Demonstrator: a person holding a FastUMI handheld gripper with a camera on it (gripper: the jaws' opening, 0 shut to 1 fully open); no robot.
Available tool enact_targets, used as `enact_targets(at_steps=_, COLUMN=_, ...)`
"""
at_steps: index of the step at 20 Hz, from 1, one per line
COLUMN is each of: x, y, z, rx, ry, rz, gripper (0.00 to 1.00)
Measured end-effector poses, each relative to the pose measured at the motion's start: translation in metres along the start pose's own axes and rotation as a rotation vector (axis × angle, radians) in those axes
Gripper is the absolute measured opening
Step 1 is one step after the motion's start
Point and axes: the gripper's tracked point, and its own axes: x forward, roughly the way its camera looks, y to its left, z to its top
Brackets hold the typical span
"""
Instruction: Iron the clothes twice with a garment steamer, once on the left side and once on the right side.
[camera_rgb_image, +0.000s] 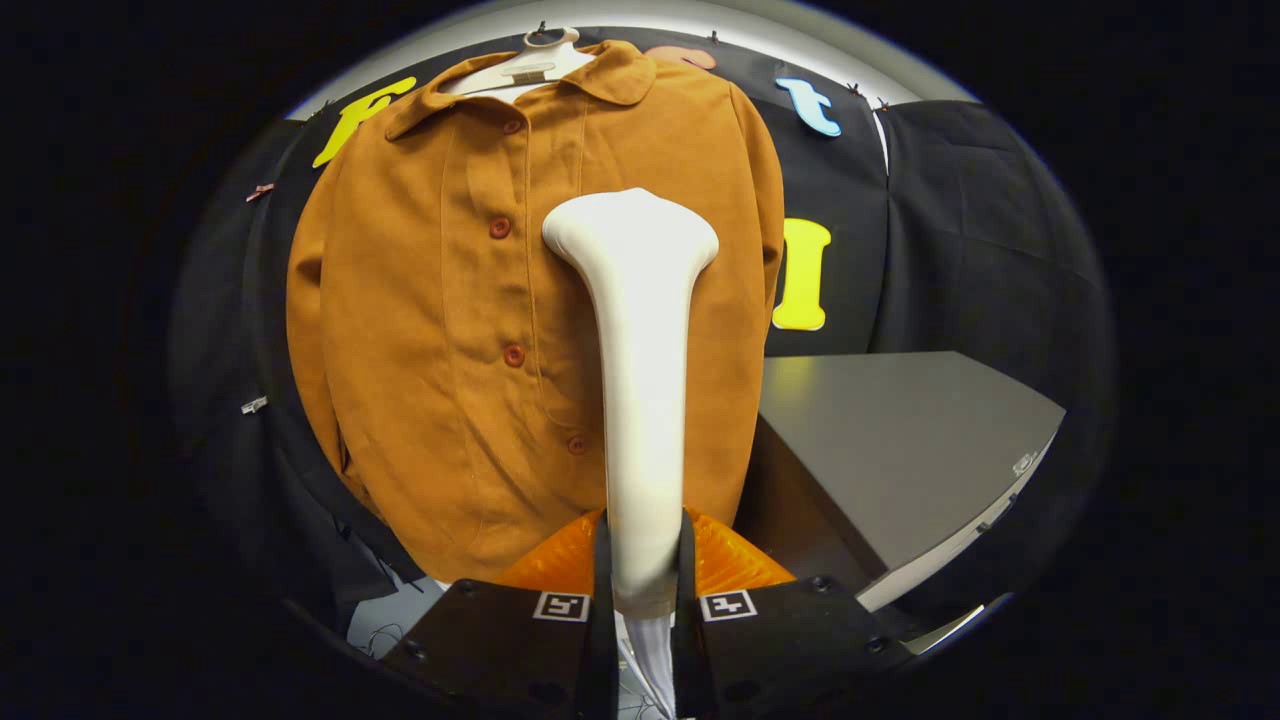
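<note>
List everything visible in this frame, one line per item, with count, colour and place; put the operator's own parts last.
jacket: 1, orange-brown with red buttons, hanging on the booth wall beyond the steamer
hanger: 1, white, inside the jacket's collar
garment steamer: 1, white, handle between the fingers, head up in front of the jacket, to the right of the button line
table: 1, grey, right of the jacket
booth wall: black cloth, behind everything
tool: 1, fingers shut on the steamer's handle

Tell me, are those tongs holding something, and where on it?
Yes. The tongs are shut on the white garment steamer, gripping the lower end of its handle; its wide head rests against the brown shirt beyond.
</note>
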Motion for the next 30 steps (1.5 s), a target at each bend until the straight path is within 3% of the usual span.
enact_targets(at_steps=7, x=-0.002, y=0.004, z=-0.056, rx=-0.002, ry=0.143, rz=0.012, gripper=0.25)
enact_targets(at_steps=18, x=-0.033, y=-0.008, z=-0.1, rx=0.014, ry=0.283, rz=0.008, gripper=0.25)
enact_targets(at_steps=24, x=-0.057, y=-0.013, z=-0.103, rx=0.01, ry=0.267, rz=0.028, gripper=0.25)
enact_targets(at_steps=30, x=-0.075, y=-0.011, z=-0.076, rx=0.032, ry=0.156, rz=0.05, gripper=0.22)
